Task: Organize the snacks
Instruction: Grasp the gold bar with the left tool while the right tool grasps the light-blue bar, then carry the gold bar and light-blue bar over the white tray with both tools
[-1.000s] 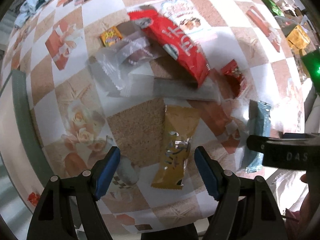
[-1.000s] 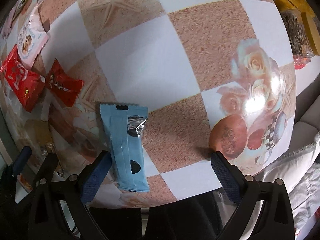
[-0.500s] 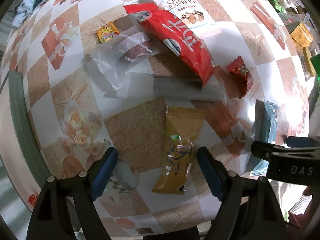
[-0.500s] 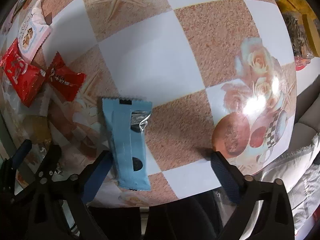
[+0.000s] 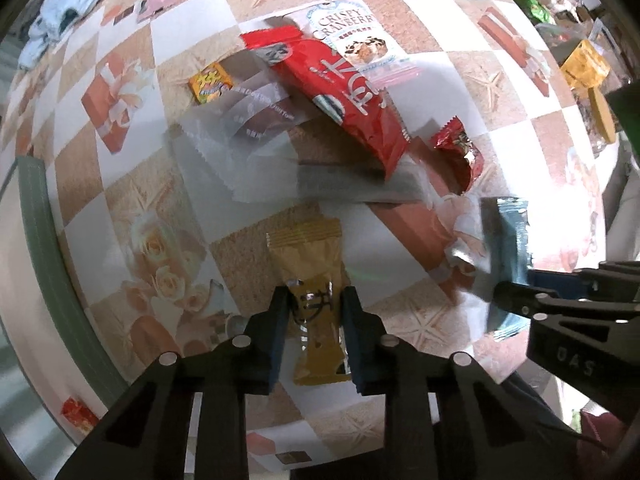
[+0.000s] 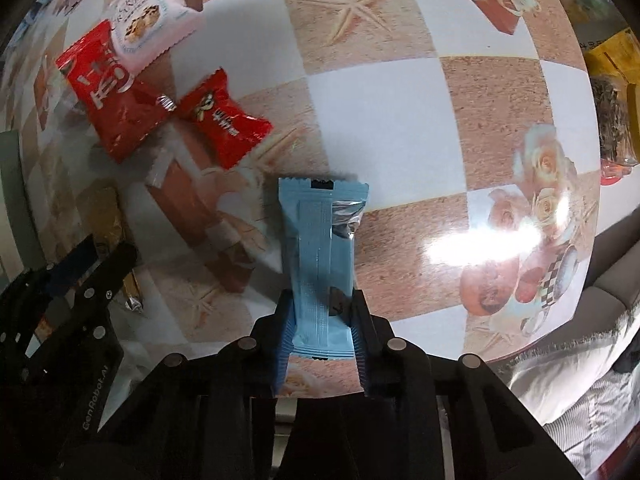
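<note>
A yellow snack packet [image 5: 310, 264] lies on the patterned tablecloth. My left gripper [image 5: 314, 308] is closing on its lower half, the blue pads pressing both sides. A light blue snack bar [image 6: 320, 240] lies lengthwise ahead of my right gripper [image 6: 322, 312], whose jaws are closing on its near end and pinch it. In the left wrist view the same blue bar [image 5: 506, 236] shows at the right, with the right gripper's black fingers [image 5: 560, 300] on it. The left gripper's fingers [image 6: 92, 276] appear at the left of the right wrist view.
A long red packet [image 5: 344, 100], a Crispy Cranberry pack [image 5: 352, 36], a small red candy packet [image 5: 458, 152], clear wrappers [image 5: 240, 140] and a small yellow sweet [image 5: 210, 82] lie farther back. A green table rim [image 5: 40, 240] runs on the left. Yellow boxes [image 5: 584, 68] stand at the right.
Both grippers have gone from wide apart to pinched: the left on the yellow packet, the right on the blue bar, which now sits centred between its fingers.
</note>
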`<control>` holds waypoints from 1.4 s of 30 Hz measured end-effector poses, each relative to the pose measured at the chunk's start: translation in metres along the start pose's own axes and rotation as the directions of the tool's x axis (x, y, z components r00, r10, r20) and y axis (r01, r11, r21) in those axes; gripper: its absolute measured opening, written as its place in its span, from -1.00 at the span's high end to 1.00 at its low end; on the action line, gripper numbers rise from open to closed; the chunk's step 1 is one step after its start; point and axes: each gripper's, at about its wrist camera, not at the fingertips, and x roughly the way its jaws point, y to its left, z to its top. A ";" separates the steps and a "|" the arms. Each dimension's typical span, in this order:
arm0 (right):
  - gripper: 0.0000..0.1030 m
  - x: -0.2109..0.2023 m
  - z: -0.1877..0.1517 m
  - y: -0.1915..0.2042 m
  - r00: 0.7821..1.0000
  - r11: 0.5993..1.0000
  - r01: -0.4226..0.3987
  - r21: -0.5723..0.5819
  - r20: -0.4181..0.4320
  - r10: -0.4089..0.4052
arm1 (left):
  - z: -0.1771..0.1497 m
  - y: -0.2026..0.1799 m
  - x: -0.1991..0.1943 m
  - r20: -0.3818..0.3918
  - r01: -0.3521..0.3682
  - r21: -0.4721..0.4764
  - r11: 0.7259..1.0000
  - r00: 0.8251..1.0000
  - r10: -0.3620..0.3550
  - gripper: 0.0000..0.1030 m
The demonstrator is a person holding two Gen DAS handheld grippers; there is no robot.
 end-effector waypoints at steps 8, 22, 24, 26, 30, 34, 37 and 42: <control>0.44 -0.030 -0.020 0.006 0.999 0.999 -0.005 -0.038 0.039 0.007 | -0.016 0.026 -0.014 0.044 0.030 -0.006 1.000 0.999 -0.030 0.54; 0.44 -0.060 -0.015 0.037 0.997 0.991 -0.007 -0.135 0.070 0.017 | -0.052 0.102 -0.042 0.082 0.040 -0.119 0.992 0.996 -0.031 0.54; 0.44 -0.066 -0.022 0.043 0.997 0.989 -0.005 -0.147 0.076 0.016 | -0.056 0.110 -0.046 0.092 0.039 -0.127 0.991 0.995 -0.027 0.54; 0.44 -0.065 -0.025 0.047 0.997 0.987 -0.002 -0.161 0.081 0.015 | -0.062 0.123 -0.050 0.102 0.039 -0.132 0.990 0.994 -0.025 0.54; 0.44 -0.067 -0.027 0.063 0.996 0.981 0.008 -0.193 0.091 0.009 | -0.069 0.138 -0.062 0.127 0.037 -0.157 0.987 0.992 -0.017 0.54; 0.44 -0.067 -0.030 0.082 0.995 0.973 0.019 -0.229 0.100 0.004 | -0.076 0.159 -0.073 0.152 0.038 -0.190 0.981 0.988 -0.008 0.53; 0.44 -0.059 -0.030 0.095 0.994 0.965 0.030 -0.260 0.109 -0.002 | -0.085 0.175 -0.081 0.165 0.036 -0.212 0.977 0.986 0.000 0.54; 0.44 -0.060 -0.041 0.105 0.991 0.952 0.047 -0.302 0.130 -0.007 | -0.096 0.191 -0.092 0.192 0.037 -0.249 0.968 0.981 0.012 0.54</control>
